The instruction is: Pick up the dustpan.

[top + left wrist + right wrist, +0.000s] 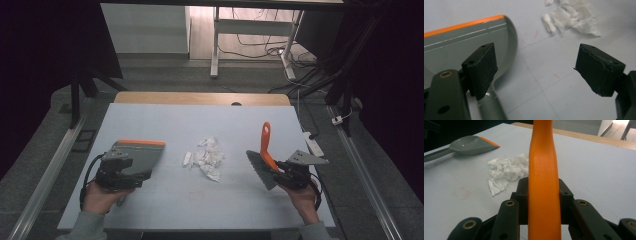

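At the lower right of the high view, the right gripper [286,173] has its jaws clamped on the orange handle of a brush [264,158]. The handle rises toward the upper part of the frame, and the grey bristles point left toward the middle of the table [150,200]. In the right gripper view the handle [543,182] runs straight up the centre, squeezed between the two black jaws.

At the lower left of the high view, the left gripper [120,172] sits over a grey dustpan [142,154] with an orange edge. In the left gripper view its jaws stand wide open. The left one hangs over the dustpan [454,42], and nothing is pinched between them.

A heap of crumpled white paper [207,158] lies in the middle of the table, between dustpan and brush, apart from both.
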Demonstrator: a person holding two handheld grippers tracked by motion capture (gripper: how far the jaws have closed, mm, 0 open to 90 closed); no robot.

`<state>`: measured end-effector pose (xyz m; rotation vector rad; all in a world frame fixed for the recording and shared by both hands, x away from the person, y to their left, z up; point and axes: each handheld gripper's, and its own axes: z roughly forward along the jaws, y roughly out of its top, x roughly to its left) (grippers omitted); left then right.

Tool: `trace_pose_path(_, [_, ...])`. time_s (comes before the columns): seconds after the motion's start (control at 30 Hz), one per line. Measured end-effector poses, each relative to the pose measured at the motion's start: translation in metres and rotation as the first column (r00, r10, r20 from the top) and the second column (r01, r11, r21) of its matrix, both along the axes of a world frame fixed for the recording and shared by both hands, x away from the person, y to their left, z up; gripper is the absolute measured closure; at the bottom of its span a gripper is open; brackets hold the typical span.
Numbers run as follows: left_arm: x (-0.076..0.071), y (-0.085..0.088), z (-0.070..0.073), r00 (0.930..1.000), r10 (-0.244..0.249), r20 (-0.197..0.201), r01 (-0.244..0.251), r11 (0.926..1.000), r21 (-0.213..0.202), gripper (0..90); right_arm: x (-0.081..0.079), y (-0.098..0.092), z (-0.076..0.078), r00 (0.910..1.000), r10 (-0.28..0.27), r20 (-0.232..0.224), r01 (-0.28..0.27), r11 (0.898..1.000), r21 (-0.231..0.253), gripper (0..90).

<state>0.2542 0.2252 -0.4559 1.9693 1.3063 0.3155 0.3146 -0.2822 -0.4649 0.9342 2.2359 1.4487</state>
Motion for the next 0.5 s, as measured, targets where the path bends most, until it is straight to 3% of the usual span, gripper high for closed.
trace_pose_path(0.2, [-0.004,0.019,-0.002,0.9975,0.065,-0.026,-0.065,0.9979,0.005,17.3,0.000,0.004,-0.002,1.0000,0.005,-0.006,-0.005,1.000,-0.018,70.1])
trace_pose_path(0.5, [-0.005,0.032,-0.003,0.9900,0.113,-0.084,-0.112,0.9935,0.020,15.7,-0.001,0.006,-0.002,1.0000,0.009,-0.003,-0.009,1.000,-0.029,70.1])
